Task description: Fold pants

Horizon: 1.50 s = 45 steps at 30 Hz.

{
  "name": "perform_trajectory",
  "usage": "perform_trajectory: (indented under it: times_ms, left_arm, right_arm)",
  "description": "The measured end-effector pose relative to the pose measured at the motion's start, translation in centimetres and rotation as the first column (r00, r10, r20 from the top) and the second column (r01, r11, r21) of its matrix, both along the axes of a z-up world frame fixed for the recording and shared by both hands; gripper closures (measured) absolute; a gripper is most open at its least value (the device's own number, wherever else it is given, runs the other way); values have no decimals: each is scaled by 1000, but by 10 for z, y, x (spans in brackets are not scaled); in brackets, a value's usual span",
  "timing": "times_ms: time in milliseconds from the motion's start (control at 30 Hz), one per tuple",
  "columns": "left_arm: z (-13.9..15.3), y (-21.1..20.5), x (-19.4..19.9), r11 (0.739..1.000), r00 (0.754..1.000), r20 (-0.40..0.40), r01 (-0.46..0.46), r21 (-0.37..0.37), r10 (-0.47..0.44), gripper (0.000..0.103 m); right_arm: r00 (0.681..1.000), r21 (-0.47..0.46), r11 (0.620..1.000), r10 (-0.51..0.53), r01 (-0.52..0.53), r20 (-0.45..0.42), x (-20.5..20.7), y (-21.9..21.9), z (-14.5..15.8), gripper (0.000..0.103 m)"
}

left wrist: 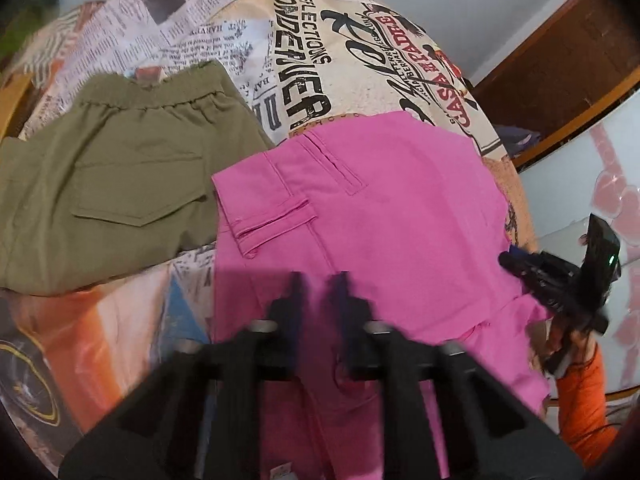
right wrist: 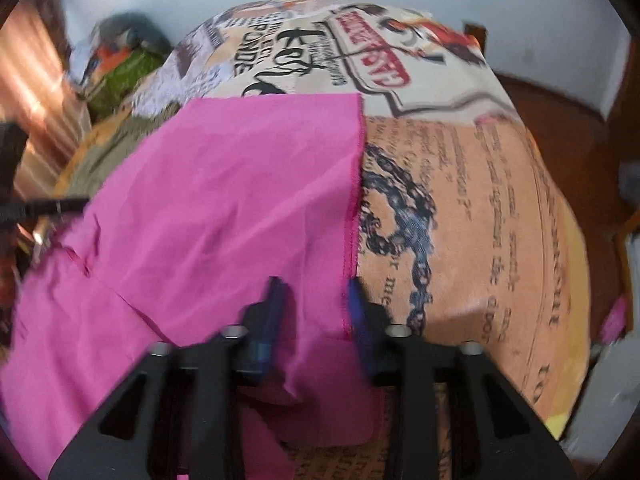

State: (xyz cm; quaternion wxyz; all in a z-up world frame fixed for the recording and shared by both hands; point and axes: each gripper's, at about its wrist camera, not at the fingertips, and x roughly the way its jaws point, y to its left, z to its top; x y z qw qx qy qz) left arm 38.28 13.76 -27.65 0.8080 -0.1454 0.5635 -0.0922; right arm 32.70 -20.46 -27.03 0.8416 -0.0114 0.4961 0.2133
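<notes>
Pink pants (left wrist: 380,208) lie on a printed table cover, waistband and back pocket up in the left wrist view. My left gripper (left wrist: 318,284) hovers over the pants' near part, its fingers a narrow gap apart with nothing seen between them. In the right wrist view the pink pants (right wrist: 224,200) lie partly folded, with a hemmed edge running down the middle. My right gripper (right wrist: 314,294) is open, its fingers either side of that pink edge, not closed on it. The right gripper also shows in the left wrist view (left wrist: 560,276) at the pants' right edge.
Folded olive-green pants (left wrist: 116,184) lie to the left of the pink ones. The printed cover (left wrist: 304,60) spreads over the table. A brown wooden frame (left wrist: 560,72) stands at the far right. A green and orange bundle (right wrist: 120,64) sits at the far left.
</notes>
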Motion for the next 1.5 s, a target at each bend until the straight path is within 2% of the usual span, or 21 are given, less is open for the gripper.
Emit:
perform_trajectory:
  times_ms: [100,200,333,500,600,700,767,833,1000,1100,1167,1500]
  left_arm:
    - [2,-9,2,999,1000,22,10,44,-11,103]
    - [7,-24,3,994,997,49,48,98,-53,103]
    - [9,-39,9,985,995,51,80,156,-89,103]
    - [22,-35,8,986,993,87,64,156,-78,103]
    - [31,-32,5,976,990,105,70,204,-93,95]
    - [33,-22,9,970,991,99,60,236,-86,81]
    - [32,-11,17,975,995,80,40,218,-58,72]
    - [29,1,25,980,997,69,16,199,-31,71]
    - [12,26,46,981,999,48,-31,194,22,65]
    - [-4,33,56,988,1000,8,-27,155,26,64]
    - [-15,35,62,991,999,-15,-29,129,31,60]
    - [-38,37,76,996,996,-21,-82,25,83,60]
  right_arm:
    - [999,-45,998,35,-34,36,-2,10,0,97]
    - [996,-95,994,58,-51,66,-5,13,0,99]
    - [997,-92,995,33,-27,63,-7,-2,-2,100]
    - [999,-73,997,18,-16,35,-10,-5,4,99]
    - [999,-6,1000,-1,1,35,-9,-13,20,99]
    - [998,35,999,-26,24,64,-2,-20,39,93]
    - [996,61,998,-36,31,78,7,-23,49,84]
    - [994,56,998,-46,40,95,15,-22,55,71]
    - [993,32,999,-45,42,107,43,-13,52,71]
    - [995,38,998,-51,48,88,63,-9,42,71]
    - [996,46,998,-55,51,69,74,-7,37,70]
    - [999,12,999,-34,34,27,110,9,12,68]
